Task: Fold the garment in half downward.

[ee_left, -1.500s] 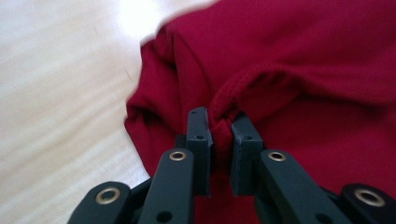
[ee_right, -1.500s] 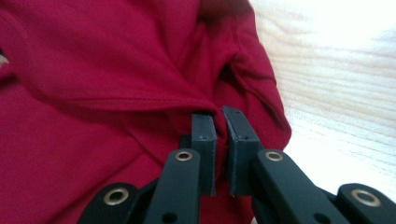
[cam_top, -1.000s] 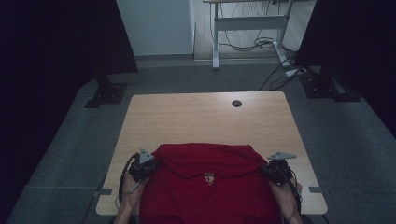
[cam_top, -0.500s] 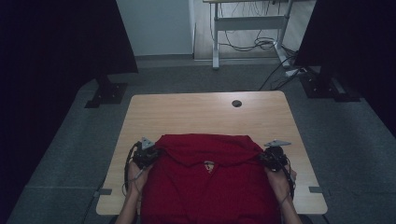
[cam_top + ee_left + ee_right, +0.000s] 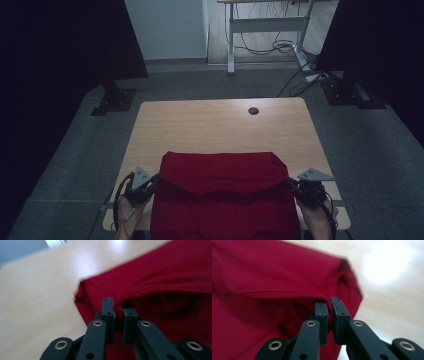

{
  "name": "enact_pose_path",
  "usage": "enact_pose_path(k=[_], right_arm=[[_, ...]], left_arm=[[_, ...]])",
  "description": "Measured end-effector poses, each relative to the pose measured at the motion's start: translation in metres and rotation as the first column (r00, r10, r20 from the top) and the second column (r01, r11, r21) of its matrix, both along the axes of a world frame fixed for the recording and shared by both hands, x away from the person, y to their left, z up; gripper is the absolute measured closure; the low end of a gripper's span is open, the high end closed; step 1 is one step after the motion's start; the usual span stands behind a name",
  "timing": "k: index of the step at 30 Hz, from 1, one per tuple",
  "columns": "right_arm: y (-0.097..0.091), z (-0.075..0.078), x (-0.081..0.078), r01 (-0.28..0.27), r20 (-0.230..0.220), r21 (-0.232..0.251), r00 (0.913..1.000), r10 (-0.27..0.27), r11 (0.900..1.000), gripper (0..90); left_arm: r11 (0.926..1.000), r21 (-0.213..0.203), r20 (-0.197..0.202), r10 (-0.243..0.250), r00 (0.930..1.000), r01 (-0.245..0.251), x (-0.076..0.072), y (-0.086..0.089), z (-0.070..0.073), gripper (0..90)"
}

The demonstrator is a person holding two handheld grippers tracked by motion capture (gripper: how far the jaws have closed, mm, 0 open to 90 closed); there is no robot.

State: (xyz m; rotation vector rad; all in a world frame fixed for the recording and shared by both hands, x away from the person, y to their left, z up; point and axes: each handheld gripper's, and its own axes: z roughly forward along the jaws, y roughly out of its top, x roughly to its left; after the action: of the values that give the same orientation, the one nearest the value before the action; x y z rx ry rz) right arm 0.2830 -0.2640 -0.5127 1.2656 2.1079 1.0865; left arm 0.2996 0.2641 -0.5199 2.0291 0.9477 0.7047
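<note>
Red shirt (image 5: 222, 200) hem now folded nearer.

I see a light wooden table (image 5: 200, 125) mid-frame with a small dark round grommet (image 5: 253, 110) near its far edge. A white desk frame (image 5: 267, 22) with loose cables (image 5: 280, 47) stands at top centre, a black stand base (image 5: 114, 100) at upper left.

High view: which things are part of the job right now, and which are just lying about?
In the job:
- red shirt
- left gripper, jaws shut on its hem
- right gripper, jaws shut on its hem
- table

Lying about:
- round dark spot near the table's far edge
- desk frame and cables behind
</note>
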Motion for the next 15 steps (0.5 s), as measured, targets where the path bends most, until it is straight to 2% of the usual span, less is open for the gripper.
enact_pose_path(k=[1, 4, 5, 6, 7, 10, 11, 12, 15], right_arm=[[-0.001, -0.006, -0.001, -0.003, -0.015, 0.002, 0.9999, 0.003, 1.0000, 83.8], [-0.001, -0.013, -0.002, -0.006, -0.038, 0.007, 0.9993, 0.006, 1.0000, 83.8], [-0.001, -0.013, -0.002, -0.006, -0.038, 0.007, 0.9993, 0.006, 1.0000, 83.8], [-0.001, -0.013, -0.002, -0.006, -0.038, 0.007, 0.9993, 0.006, 1.0000, 83.8], [0.000, -0.033, 0.000, -0.013, -0.099, 0.004, 0.9950, 0.014, 0.9999, 83.7], [0.002, -0.040, 0.004, -0.015, -0.123, -0.006, 0.9923, 0.014, 0.9999, 83.7], [0.002, -0.040, 0.004, -0.015, -0.123, -0.006, 0.9923, 0.014, 0.9999, 83.7], [0.003, -0.042, 0.014, -0.015, -0.135, -0.019, 0.9908, 0.012, 0.9997, 83.7], [0.005, -0.042, 0.017, -0.012, -0.131, -0.033, 0.9913, 0.008, 0.9994, 83.7]], left_arm=[[0.9999, 0.014, -0.024, -0.005, 0.9997, 0.005, -0.001, 0.000, -0.007, 83.6], [0.9999, 0.014, -0.024, -0.005, 0.9997, 0.005, -0.001, 0.000, -0.007, 83.5], [0.9986, 0.053, -0.075, -0.004, 0.9972, 0.008, 0.000, -0.001, -0.025, 83.5], [0.9986, 0.053, -0.075, -0.004, 0.9972, 0.008, 0.000, -0.001, -0.025, 83.4], [0.9972, 0.075, -0.087, 0.000, 0.9962, 0.006, 0.004, -0.002, -0.031, 83.4], [0.9972, 0.075, -0.087, 0.000, 0.9962, 0.006, 0.004, -0.002, -0.031, 83.2], [0.9967, 0.081, -0.092, 0.005, 0.9957, 0.003, 0.011, -0.004, -0.033, 83.2], [0.9950, 0.100, -0.087, 0.008, 0.9962, 0.001, 0.017, -0.006, -0.033, 83.0], [0.9940, 0.109, -0.083, 0.012, 0.9964, -0.003, 0.021, -0.008, -0.033, 82.9]])
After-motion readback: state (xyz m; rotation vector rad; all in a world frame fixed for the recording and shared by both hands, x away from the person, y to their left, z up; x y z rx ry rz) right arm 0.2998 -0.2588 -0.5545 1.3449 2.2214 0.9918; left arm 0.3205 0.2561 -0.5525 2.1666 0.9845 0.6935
